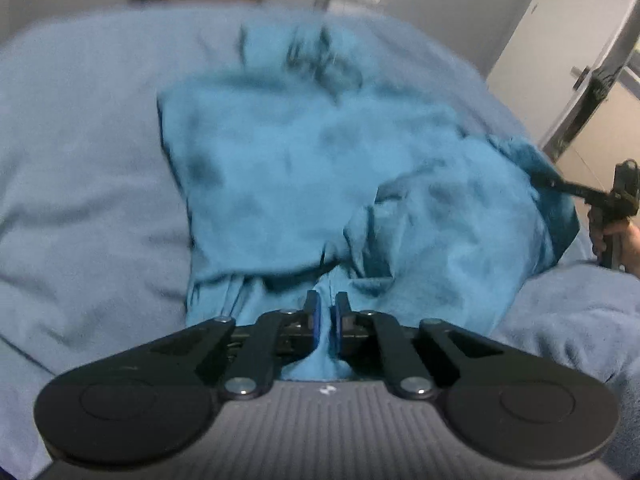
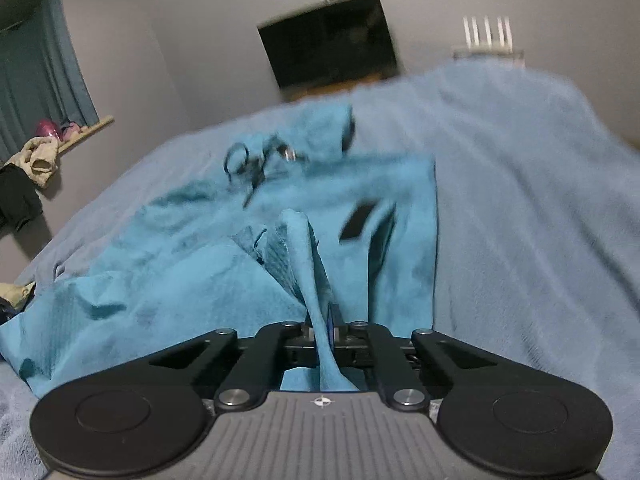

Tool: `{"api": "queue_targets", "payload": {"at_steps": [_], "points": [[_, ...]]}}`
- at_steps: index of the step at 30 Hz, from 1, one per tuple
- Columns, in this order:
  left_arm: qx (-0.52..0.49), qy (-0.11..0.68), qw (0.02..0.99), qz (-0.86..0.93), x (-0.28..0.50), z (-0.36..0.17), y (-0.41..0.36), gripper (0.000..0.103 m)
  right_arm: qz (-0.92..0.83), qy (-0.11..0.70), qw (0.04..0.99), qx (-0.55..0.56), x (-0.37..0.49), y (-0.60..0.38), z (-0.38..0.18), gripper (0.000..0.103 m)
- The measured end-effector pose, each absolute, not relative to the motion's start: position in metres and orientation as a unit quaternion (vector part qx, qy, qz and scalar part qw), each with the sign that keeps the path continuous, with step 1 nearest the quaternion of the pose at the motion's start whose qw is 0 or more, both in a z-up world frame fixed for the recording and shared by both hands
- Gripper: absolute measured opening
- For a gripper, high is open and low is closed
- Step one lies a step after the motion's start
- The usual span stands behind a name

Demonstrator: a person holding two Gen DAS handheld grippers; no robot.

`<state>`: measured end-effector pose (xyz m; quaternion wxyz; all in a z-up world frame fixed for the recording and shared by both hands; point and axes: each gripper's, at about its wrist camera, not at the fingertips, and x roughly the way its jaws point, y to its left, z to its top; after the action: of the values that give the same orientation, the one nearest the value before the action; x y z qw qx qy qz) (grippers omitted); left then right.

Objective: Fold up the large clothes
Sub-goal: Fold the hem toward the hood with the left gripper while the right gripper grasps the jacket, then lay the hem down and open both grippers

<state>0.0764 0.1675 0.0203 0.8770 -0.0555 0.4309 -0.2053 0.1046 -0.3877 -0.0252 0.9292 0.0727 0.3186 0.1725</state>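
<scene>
A teal garment [image 1: 304, 168] lies rumpled across the middle of the pale blue bedcover [image 1: 80, 184]; the left gripper [image 1: 325, 308] pinches a fold at its near edge; the right gripper [image 2: 326, 320] clamps a raised ridge of the cloth.

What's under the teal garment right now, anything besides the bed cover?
The teal garment lies on a pale blue blanket, which shows all around it. Both grippers pinch its fabric. Whatever sits beneath the crumpled middle is covered and cannot be seen.
</scene>
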Motion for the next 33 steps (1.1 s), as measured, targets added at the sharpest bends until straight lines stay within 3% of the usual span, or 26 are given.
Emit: {"api": "queue_targets", "payload": {"at_steps": [6,11,25,29,33], "points": [[-0.083,0.334,0.923,-0.17,0.061,0.053,0.178,0.0,0.147,0.251,0.953,0.085,0.083,-0.397,-0.004,0.003],[-0.089,0.31,0.935,-0.149,0.08,0.053,0.177,0.0,0.124,0.234,0.961,0.078,0.085,-0.393,0.003,0.003],[-0.073,0.247,0.963,-0.084,0.247,0.07,0.184,0.0,0.083,0.212,0.971,0.074,0.216,-0.366,0.04,0.003],[-0.062,0.268,0.961,-0.037,0.297,0.042,0.182,0.0,0.045,0.227,0.97,0.073,0.268,-0.362,0.023,0.003],[-0.037,0.346,0.937,0.017,0.33,-0.006,0.171,0.0,-0.005,0.294,0.953,0.071,0.317,-0.351,-0.025,0.009]]}}
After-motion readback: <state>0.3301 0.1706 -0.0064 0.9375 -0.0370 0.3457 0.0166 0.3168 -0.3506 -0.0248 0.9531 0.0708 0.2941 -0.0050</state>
